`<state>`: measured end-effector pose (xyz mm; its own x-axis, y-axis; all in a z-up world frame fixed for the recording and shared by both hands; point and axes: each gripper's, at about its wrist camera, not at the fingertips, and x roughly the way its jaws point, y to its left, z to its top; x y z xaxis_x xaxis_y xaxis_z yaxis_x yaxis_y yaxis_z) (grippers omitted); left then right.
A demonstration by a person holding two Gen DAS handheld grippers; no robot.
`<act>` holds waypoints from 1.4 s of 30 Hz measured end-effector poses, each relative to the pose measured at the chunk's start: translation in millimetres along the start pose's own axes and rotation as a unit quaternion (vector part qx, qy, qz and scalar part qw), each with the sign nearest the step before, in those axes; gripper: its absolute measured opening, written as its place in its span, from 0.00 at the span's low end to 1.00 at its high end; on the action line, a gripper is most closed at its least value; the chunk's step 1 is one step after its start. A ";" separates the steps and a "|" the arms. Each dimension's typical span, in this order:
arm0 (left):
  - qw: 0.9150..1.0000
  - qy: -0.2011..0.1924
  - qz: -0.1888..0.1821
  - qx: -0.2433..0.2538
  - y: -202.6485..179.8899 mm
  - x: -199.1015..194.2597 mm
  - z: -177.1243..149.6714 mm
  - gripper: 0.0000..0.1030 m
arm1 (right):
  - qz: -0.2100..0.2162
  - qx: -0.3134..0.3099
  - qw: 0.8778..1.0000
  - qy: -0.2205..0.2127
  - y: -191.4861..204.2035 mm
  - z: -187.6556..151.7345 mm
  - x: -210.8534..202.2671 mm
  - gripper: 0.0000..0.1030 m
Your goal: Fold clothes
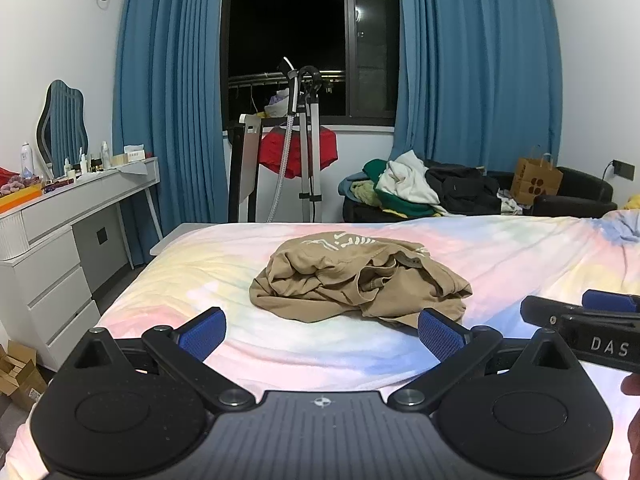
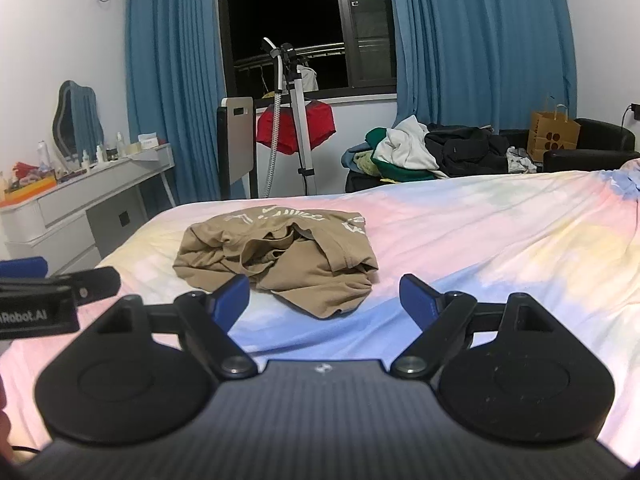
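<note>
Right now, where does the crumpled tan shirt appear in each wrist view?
Left wrist view: the tan shirt lies at the centre of the bed, just beyond the open left tongs.
Right wrist view: the tan shirt lies left of centre.
Shared landmark: the red garment hanging under the window.

A crumpled tan shirt (image 2: 276, 256) lies on a pastel bed sheet (image 2: 480, 232), just beyond the right gripper (image 2: 324, 300), whose blue-padded fingers (image 2: 232, 300) stand spread and empty. The left gripper (image 2: 52, 292) pokes in left of the shirt.
</note>
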<state>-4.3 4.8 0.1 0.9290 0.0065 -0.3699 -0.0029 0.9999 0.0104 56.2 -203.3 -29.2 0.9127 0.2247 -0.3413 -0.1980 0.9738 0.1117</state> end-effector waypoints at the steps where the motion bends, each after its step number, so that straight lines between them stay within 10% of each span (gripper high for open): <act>1: 1.000 0.000 0.000 0.001 1.7 -1.4 -0.5 1.00 | 0.000 0.004 1.000 0.000 0.7 0.4 -0.4 0.81; 42: 0.999 0.020 0.021 -0.017 5.8 17.1 -6.5 1.00 | -0.012 0.019 1.000 0.005 -6.1 -0.1 1.1 0.81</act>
<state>9.2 10.8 -12.2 0.9127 0.0475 -0.4059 -0.0539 0.9985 -0.0043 58.4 -209.0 -30.4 0.9134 0.2010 -0.3539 -0.1614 0.9771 0.1384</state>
